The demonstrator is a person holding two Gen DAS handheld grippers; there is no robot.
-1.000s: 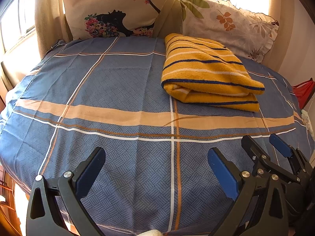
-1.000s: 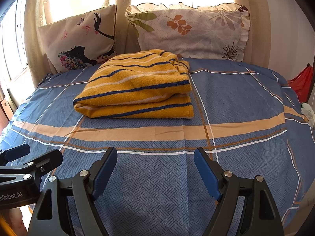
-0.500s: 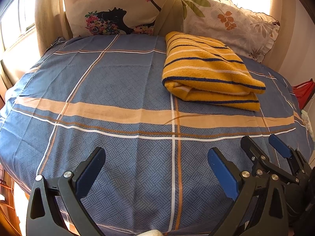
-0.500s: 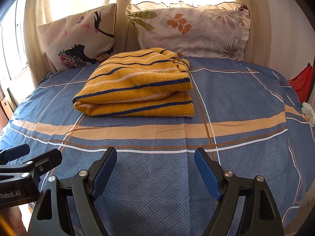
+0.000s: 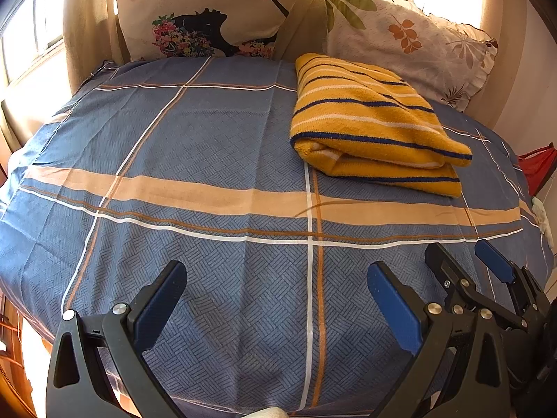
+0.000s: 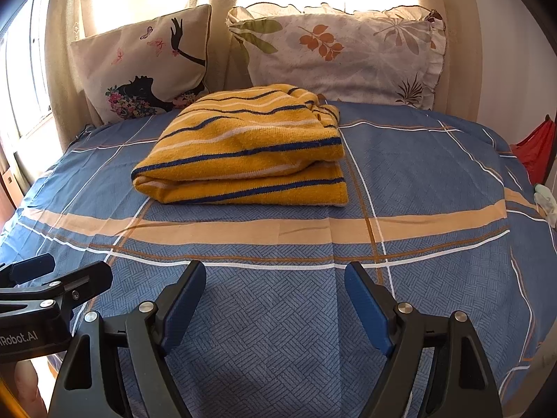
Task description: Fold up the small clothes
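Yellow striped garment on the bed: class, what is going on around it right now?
A person holds two hand-held grippers over a bed with a blue checked sheet. The garment lies folded in a neat bundle near the two pillows, and neither gripper touches it. The left hand-held gripper and the right hand-held gripper are both open and empty, low over the near part of the bed, side by side. The fold looks finished.

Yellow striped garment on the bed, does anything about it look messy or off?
Mostly neat: the yellow striped garment lies folded flat on the blue bedsheet. Only its far right corner near the leaf-print pillow looks bunched, and it sits slightly askew to the sheet's stripes. Both claws are open, clear of it.
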